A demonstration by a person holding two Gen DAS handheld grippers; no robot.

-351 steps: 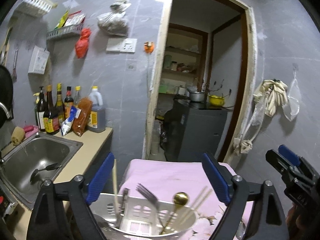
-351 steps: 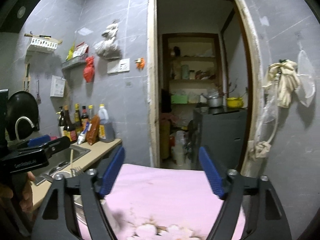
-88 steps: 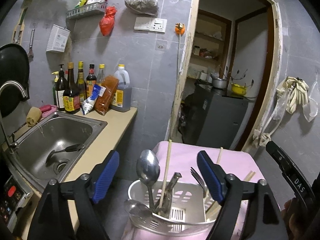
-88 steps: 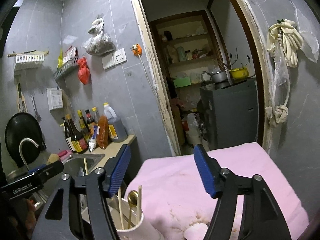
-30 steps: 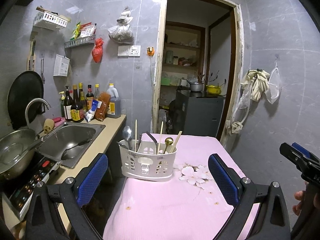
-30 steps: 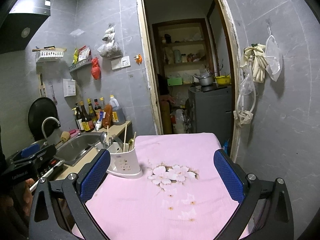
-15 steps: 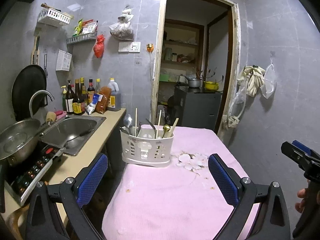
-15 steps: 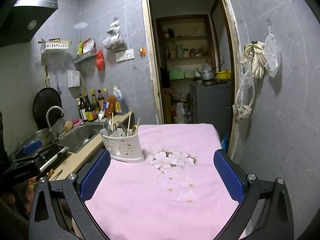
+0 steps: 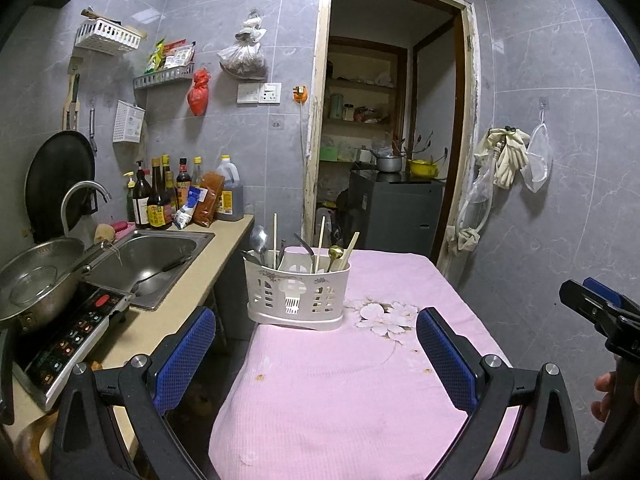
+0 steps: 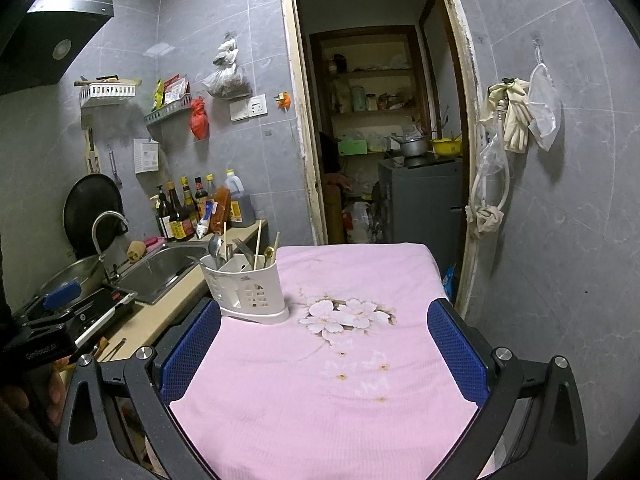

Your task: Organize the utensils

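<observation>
tablecloth [image 10: 280, 392]: pink, white flower print | utensil holder [image 9: 298, 298]: white | wall tiles [image 9: 560, 208]: grey

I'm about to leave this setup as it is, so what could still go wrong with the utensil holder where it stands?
The white utensil holder stands near the table's left edge on the pink cloth, beside the gap to the counter; a nudge, or a tug on the cloth, could send it over. Chopsticks and a spoon stick up well above its rim, so it may be top-heavy, and they could catch a passing sleeve.

Both claws [image 9: 316, 354] [image 10: 324, 344] wide apart, empty.
</observation>
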